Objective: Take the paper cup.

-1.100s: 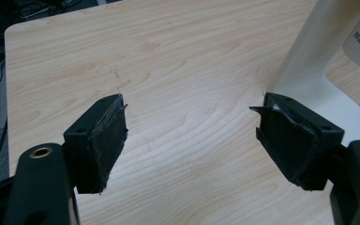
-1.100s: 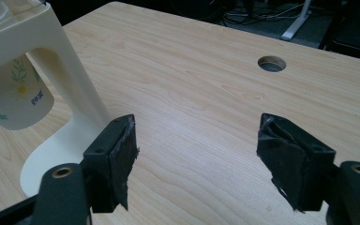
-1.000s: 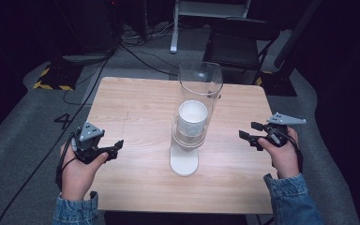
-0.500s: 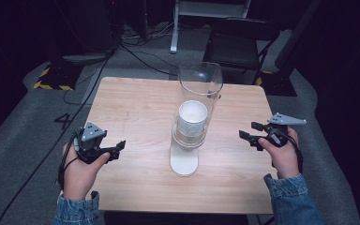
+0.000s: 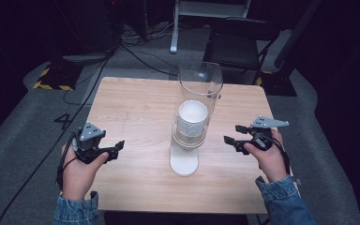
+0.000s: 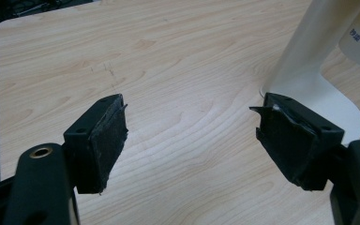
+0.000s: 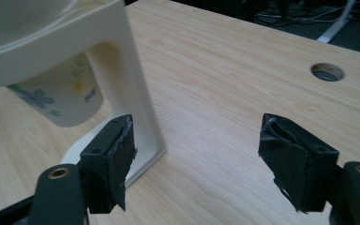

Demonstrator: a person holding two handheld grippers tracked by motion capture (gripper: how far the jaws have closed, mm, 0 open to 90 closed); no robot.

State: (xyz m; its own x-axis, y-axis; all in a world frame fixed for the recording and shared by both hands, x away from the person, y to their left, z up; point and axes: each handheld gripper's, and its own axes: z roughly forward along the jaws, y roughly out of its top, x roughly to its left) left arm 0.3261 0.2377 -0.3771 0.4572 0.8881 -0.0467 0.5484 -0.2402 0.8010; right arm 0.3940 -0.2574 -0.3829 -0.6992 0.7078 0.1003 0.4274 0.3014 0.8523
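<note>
Here the left gripper (image 5: 117,147) rests low over the pale wooden table (image 5: 136,103) with its jaws wide and empty, aimed toward the middle as if ready to close in. Between the hands stands the white cup dispenser stand with its clear plastic tube (image 5: 199,84), a floral-printed white paper cup (image 5: 191,118) hanging at its mouth, apart from both tools. The right gripper (image 5: 232,136) mirrors this, jaws wide, holding nothing, apparently poised to pull the cup.
</note>
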